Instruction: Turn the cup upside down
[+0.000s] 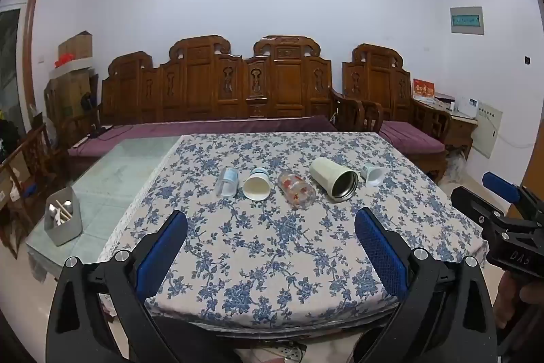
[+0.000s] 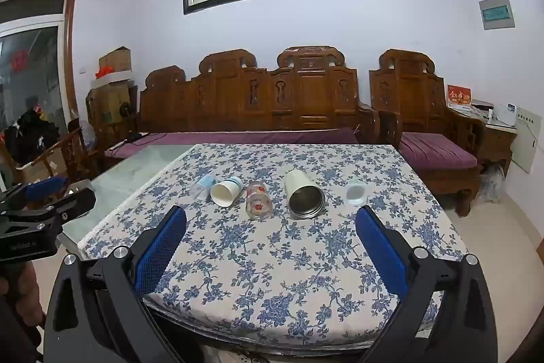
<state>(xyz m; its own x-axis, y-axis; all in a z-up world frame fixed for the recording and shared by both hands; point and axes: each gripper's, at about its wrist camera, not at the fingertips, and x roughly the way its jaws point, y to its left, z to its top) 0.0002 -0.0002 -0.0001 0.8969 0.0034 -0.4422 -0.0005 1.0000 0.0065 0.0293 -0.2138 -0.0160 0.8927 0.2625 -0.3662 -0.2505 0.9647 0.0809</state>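
Several cups lie on their sides in a row on the blue-flowered tablecloth (image 1: 272, 247). From the left: a clear cup with a blue band (image 1: 226, 182), a white paper cup (image 1: 257, 184), a clear glass with red flowers (image 1: 296, 190), a cream steel-lined tumbler (image 1: 335, 178) and a small pale cup (image 1: 374, 175). The same row shows in the right wrist view: clear cup (image 2: 203, 186), paper cup (image 2: 225, 191), flowered glass (image 2: 258, 200), tumbler (image 2: 303, 195), small cup (image 2: 355, 192). My left gripper (image 1: 271, 220) and right gripper (image 2: 271, 220) are open and empty, held near the table's front edge, short of the cups.
A grey holder with utensils (image 1: 63, 220) stands on the glass tabletop (image 1: 112, 172) to the left of the cloth. A carved wooden sofa (image 1: 217, 87) with purple cushions runs behind the table. The right gripper's body shows at the right edge in the left wrist view (image 1: 503, 220).
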